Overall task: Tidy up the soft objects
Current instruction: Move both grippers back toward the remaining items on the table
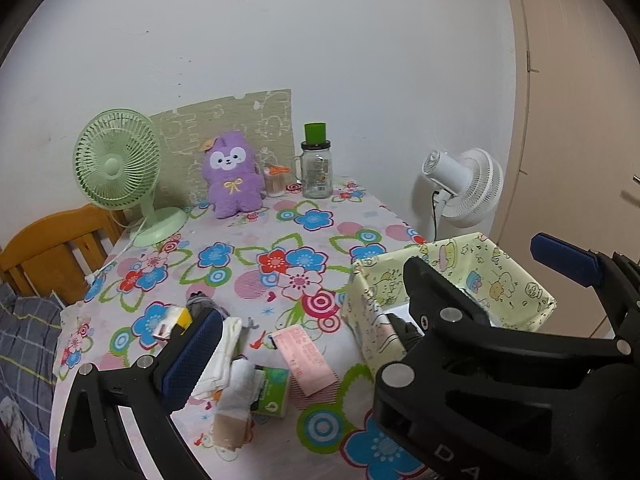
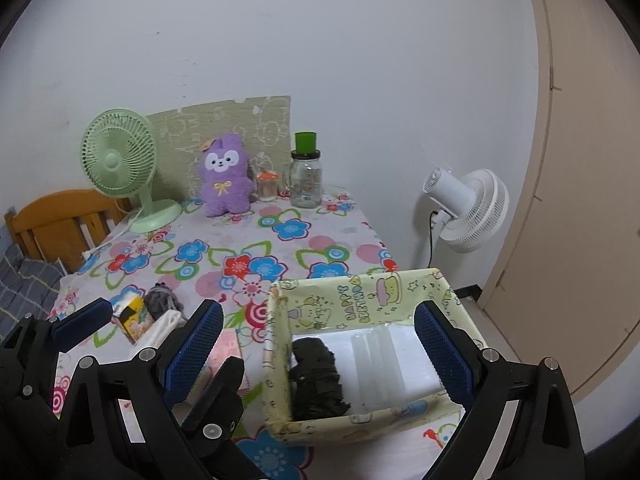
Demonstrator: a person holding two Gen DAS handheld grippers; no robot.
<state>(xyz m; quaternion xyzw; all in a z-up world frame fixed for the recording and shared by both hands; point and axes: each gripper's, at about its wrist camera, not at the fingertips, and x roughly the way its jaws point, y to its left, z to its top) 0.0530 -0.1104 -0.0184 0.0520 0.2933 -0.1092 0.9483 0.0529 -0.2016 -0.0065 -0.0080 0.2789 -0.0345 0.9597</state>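
Note:
A box (image 2: 280,320) wrapped in pale cartoon paper stands at the table's near right. It holds a black cloth (image 2: 316,376) and a clear plastic piece (image 2: 380,360). My right gripper (image 2: 320,344) hangs open above the box (image 1: 372,304), its fingers straddling the walls. My left gripper (image 1: 320,332) is open just left of the box, its right finger hidden behind the right gripper (image 1: 476,256). By its left pad (image 1: 192,356) lie a white cloth (image 1: 224,344), a rolled beige sock (image 1: 236,404) and a grey bundle (image 1: 200,302). A purple plush (image 1: 232,174) sits at the back.
A green tissue pack (image 1: 274,392), a pink packet (image 1: 308,360) and a yellow packet (image 1: 172,322) lie among the cloths. A green fan (image 1: 120,160) and a glass jar (image 1: 316,168) stand at the back. A white fan (image 1: 468,188) is beyond the right edge, a wooden frame (image 1: 60,248) to the left.

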